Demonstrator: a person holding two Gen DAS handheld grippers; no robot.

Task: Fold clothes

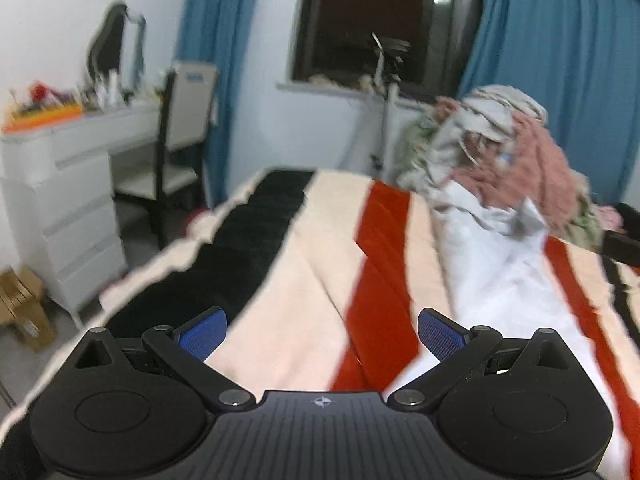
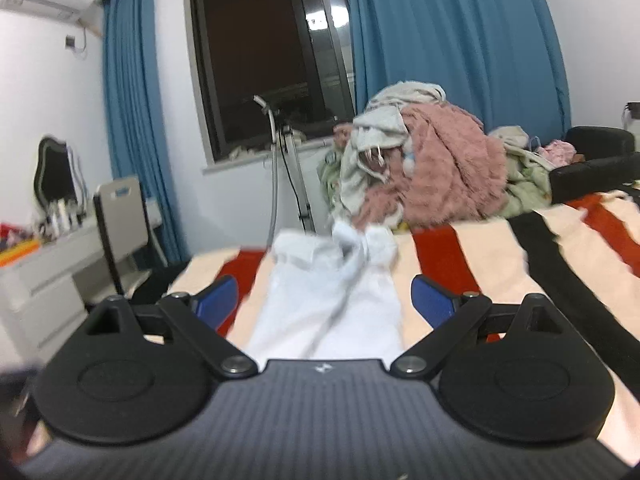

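While both tongs stand wide open and empty, best to settle on the next grip before closing anything. Right tongs (image 2: 322, 300): blue pads spread apart, nothing pinched, white garment (image 2: 332, 288) lying straight ahead between the finger lines and running away toward the far edge of the bed (image 2: 500, 264). Left tongs (image 1: 322, 334): likewise spread, nothing between the pads, hovering over the striped blanket (image 1: 280, 280), with the white garment (image 1: 492, 276) off to the right side and not under them.

Judged step: laying the garment flat for a fold. Worth taking a near corner or hem with each tong, apart from one another, and pulling evenly so the bunched far end smooths out. Worth avoiding a pinch of the blanket along with the cloth. Heap of unfolded clothes (image 2: 420, 172) at the far edge of the bed, touching or just beyond the garment's crumpled end; better kept out of the pull.
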